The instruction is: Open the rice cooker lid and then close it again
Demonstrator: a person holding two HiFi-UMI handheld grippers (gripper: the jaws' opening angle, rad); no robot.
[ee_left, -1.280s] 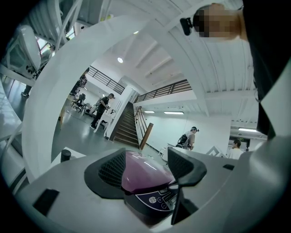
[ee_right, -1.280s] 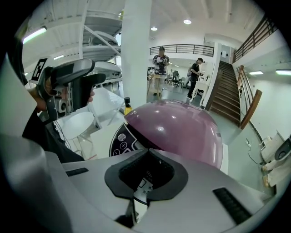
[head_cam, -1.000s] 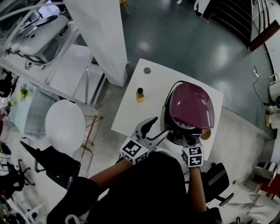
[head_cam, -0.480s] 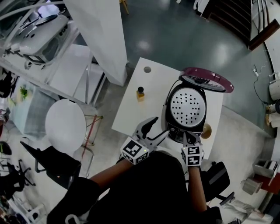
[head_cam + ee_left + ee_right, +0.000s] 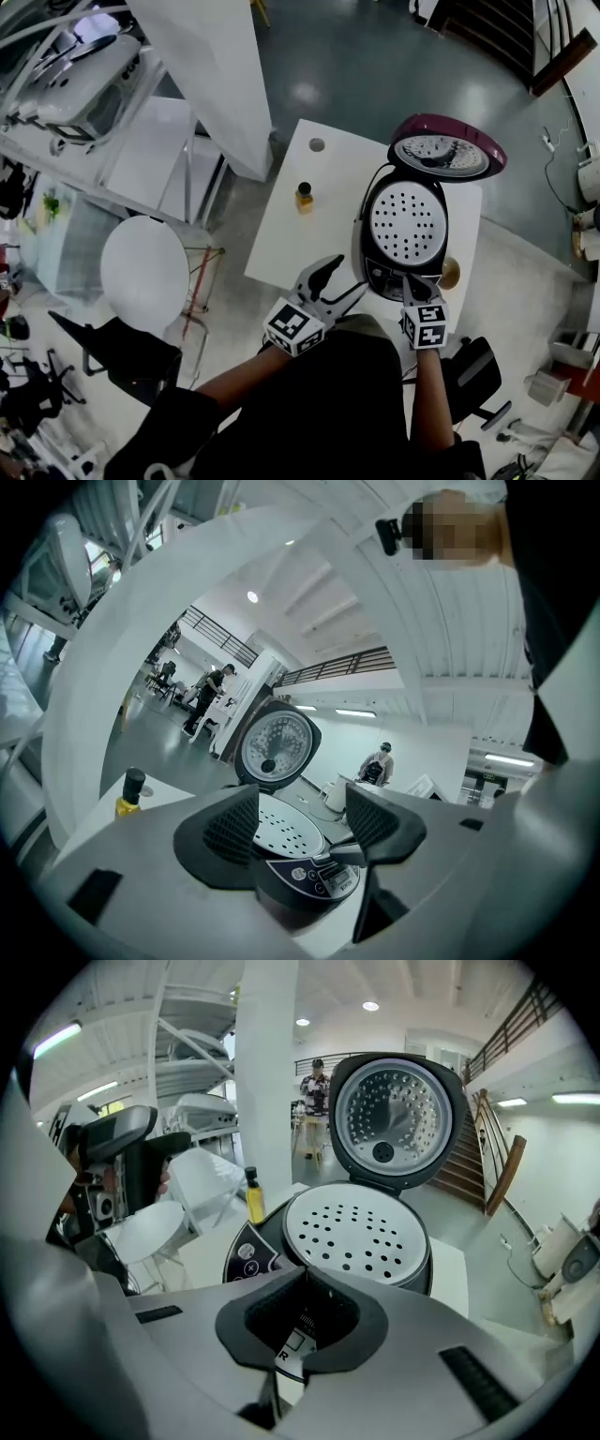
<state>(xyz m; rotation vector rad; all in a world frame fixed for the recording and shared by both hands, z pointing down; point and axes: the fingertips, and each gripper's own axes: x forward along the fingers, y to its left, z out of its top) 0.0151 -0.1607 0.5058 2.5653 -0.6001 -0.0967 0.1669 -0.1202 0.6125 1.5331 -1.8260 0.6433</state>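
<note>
The rice cooker (image 5: 403, 234) stands on a white table (image 5: 286, 239). Its maroon lid (image 5: 448, 155) is raised upright at the back and bares a white perforated inner plate (image 5: 356, 1232). My right gripper (image 5: 410, 284) is shut, and its tips rest at the cooker's front edge by the control panel (image 5: 247, 1255); nothing is between its jaws (image 5: 302, 1288). My left gripper (image 5: 330, 284) hovers open at the table's near edge, left of the cooker. In its view (image 5: 302, 822) the cooker's front panel (image 5: 314, 878) and raised lid (image 5: 275, 747) show between the spread pads.
A small yellow bottle with a black cap (image 5: 304, 195) stands on the table left of the cooker. A round white side table (image 5: 145, 272) and a black chair (image 5: 112, 347) are to the left. A white column (image 5: 211, 75) rises behind the table.
The lid has swung up from fully shut to upright at the back, uncovering the perforated plate. Both grippers have stayed where they were.
</note>
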